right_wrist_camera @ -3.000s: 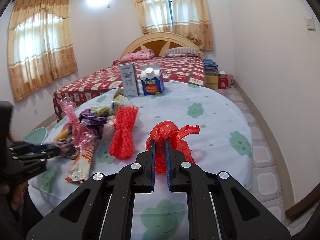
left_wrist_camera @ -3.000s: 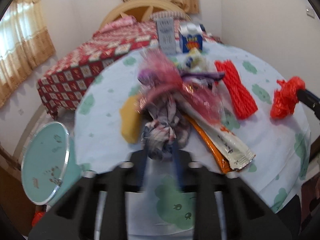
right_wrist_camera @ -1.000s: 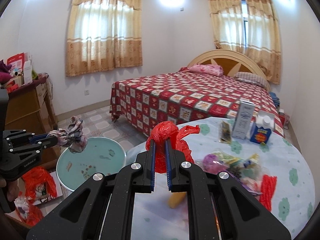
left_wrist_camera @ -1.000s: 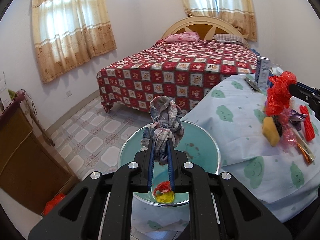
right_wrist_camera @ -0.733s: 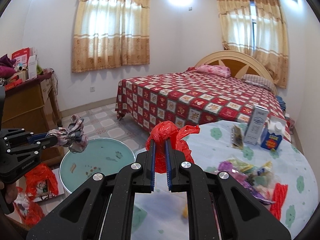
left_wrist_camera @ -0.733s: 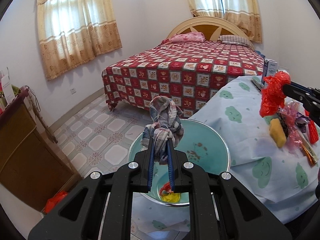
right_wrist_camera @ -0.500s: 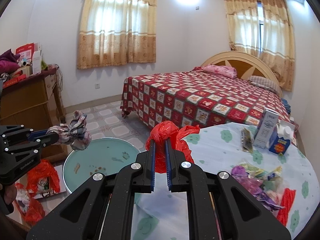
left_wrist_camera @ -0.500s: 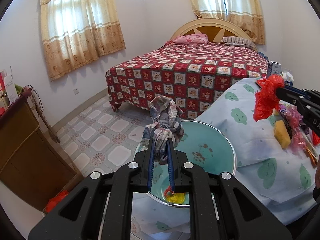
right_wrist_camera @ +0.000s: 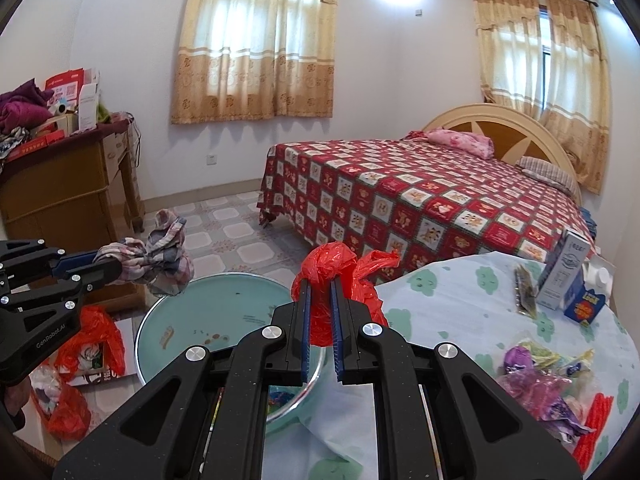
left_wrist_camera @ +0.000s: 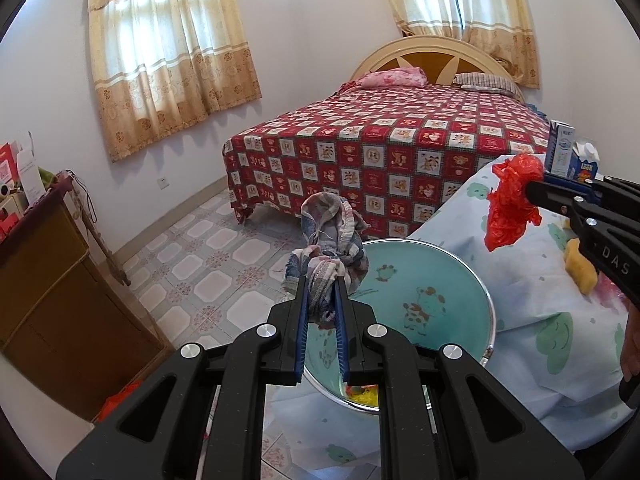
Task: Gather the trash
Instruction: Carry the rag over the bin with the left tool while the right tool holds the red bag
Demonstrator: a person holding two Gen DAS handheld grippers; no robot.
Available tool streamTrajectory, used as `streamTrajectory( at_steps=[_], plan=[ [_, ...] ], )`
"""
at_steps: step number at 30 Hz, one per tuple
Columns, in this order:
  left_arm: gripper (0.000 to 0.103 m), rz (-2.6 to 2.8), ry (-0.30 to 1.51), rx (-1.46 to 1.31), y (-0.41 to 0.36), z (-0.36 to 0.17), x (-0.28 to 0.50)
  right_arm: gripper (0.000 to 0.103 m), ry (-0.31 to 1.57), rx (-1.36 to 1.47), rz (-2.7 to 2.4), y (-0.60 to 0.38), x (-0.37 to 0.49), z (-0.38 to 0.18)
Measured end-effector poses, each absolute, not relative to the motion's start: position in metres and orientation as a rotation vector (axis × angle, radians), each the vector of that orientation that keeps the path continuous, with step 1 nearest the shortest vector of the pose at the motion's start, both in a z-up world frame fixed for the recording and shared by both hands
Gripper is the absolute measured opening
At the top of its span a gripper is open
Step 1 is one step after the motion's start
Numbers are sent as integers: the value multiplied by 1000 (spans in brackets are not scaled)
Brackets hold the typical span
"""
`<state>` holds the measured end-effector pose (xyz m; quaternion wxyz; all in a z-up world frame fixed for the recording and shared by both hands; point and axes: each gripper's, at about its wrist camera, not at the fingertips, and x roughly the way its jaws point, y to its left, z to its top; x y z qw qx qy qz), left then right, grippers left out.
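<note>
The step in hand looks like the drop: two pieces of trash are carried toward the teal basin [left_wrist_camera: 460, 280], which sits low beside the table [left_wrist_camera: 532, 300] in its pale cloud-print cloth; to do it well, each bundle should be brought squarely over the basin's open mouth and well inside the metal rim before the jaws part, since both are light and floppy and could snag on a pad or drift onto the floor tiles; the cloth looks close to place already, the bag nearer the table-side rim (so it probably wants a little more travel).

The left gripper [left_wrist_camera: 321, 286] is nearly closed, its blue pads pinching a knotted checked cloth [left_wrist_camera: 328, 232] that stands up beyond the fingertips, above the near-left edge of the basin; the right gripper [right_wrist_camera: 320, 282] is clamped tight on a crumpled red plastic bag [right_wrist_camera: 332, 268], held in the air between basin and table.

More trash, purple and clear wrappers [right_wrist_camera: 532, 376], lies on the table, not yet collected.
</note>
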<state>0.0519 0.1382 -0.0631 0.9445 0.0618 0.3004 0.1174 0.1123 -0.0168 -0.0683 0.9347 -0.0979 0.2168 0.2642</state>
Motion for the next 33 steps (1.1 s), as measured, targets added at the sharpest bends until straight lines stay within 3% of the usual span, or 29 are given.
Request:
streamTrajectory(
  at_steps=[33],
  plan=[
    [12,243,627,107,147,-68,56,10,460,-227,575,3,114,-75]
  ],
)
